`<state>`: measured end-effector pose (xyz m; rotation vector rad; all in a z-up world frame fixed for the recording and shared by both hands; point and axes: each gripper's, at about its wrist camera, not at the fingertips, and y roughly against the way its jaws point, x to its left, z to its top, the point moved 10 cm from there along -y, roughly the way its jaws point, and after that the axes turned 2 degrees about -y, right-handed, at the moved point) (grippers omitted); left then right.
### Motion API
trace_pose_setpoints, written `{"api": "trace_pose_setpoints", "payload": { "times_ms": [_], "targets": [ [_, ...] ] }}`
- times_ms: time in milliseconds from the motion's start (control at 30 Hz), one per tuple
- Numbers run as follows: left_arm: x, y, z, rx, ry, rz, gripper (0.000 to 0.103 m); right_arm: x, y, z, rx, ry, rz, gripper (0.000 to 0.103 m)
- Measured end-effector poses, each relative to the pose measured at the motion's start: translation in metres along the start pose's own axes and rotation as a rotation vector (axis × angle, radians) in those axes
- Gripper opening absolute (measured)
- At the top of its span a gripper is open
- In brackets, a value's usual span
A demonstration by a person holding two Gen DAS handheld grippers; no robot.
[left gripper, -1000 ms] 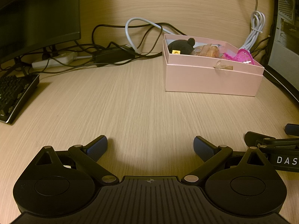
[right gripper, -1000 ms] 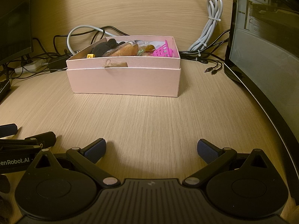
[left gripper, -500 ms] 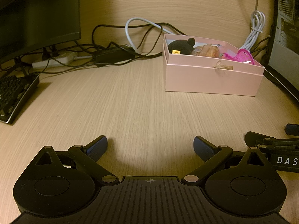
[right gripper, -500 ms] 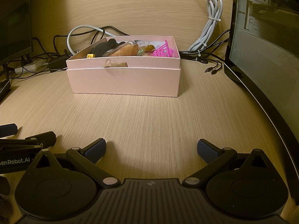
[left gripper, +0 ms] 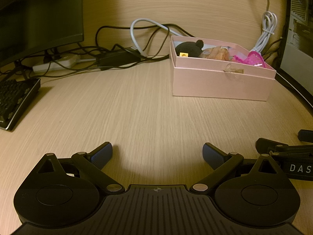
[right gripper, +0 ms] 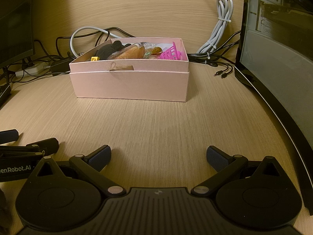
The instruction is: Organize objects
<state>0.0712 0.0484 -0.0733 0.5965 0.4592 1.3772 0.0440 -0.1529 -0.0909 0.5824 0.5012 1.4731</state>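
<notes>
A pink cardboard box (right gripper: 129, 84) stands at the back of the wooden desk; it also shows in the left wrist view (left gripper: 221, 82). It holds a black plush toy (right gripper: 109, 49), a small yellow block (right gripper: 95, 59), a wrapped snack (right gripper: 129, 53) and a pink plastic basket (right gripper: 172, 53). My left gripper (left gripper: 157, 152) is open and empty, low over the desk well short of the box. My right gripper (right gripper: 158, 155) is open and empty, in front of the box. Each gripper's fingers show at the edge of the other's view.
A monitor (left gripper: 39, 15) and keyboard (left gripper: 13, 99) are at the left. Tangled cables and a power strip (left gripper: 56, 63) lie along the back wall. A curved monitor (right gripper: 277, 74) and a PC case (right gripper: 273, 9) stand at the right, with a bundled grey cable (right gripper: 221, 27).
</notes>
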Motion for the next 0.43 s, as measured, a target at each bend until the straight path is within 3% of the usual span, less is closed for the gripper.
{"api": "trace_pose_setpoints", "payload": {
  "times_ms": [433],
  "targets": [
    [-0.0048,0.0012,-0.0002,-0.003,-0.018,-0.030,0.100,0.0002,0.0000,0.0001,0.000,0.000,0.000,0.103]
  ]
}}
